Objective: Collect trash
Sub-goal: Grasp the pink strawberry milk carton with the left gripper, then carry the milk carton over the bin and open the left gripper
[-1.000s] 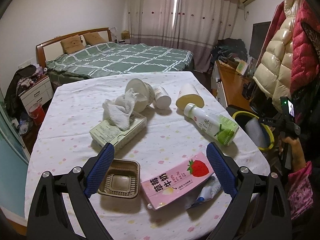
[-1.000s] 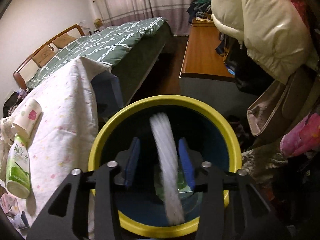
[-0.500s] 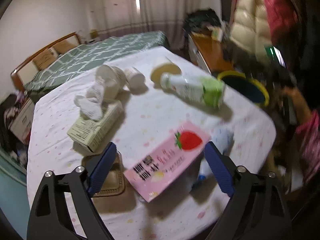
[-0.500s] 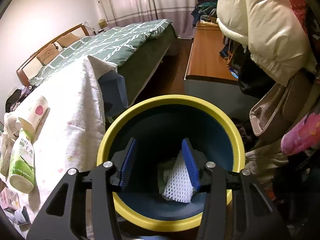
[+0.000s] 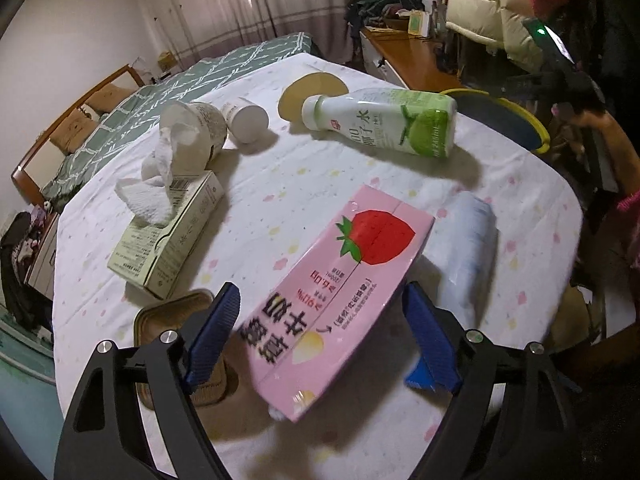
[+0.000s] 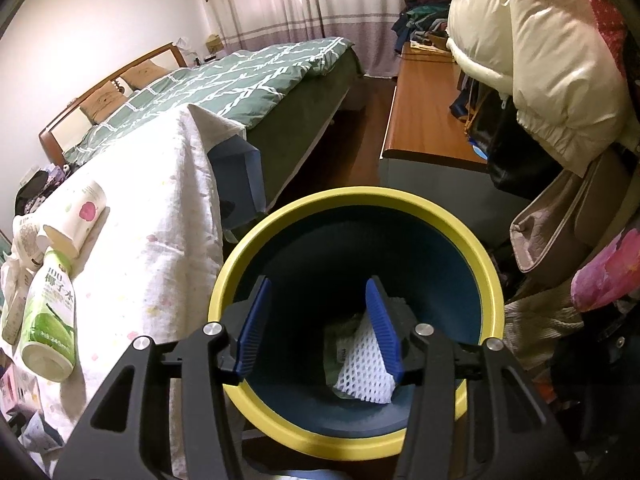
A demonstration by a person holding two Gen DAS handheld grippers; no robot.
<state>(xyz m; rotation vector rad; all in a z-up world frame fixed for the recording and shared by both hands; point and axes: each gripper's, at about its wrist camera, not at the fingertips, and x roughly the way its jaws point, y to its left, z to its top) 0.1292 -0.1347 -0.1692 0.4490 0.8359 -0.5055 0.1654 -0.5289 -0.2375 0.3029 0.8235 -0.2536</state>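
Both grippers have wide fingers: left gripper around the pink carton, right gripper above the bin.

The left gripper now straddles the strawberry milk carton; the white foam net now lies in the bin.

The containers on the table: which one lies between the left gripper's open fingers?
The pink strawberry milk carton. It lies flat between the left gripper fingers; the green-labelled bottle and the paper cups lie farther away.
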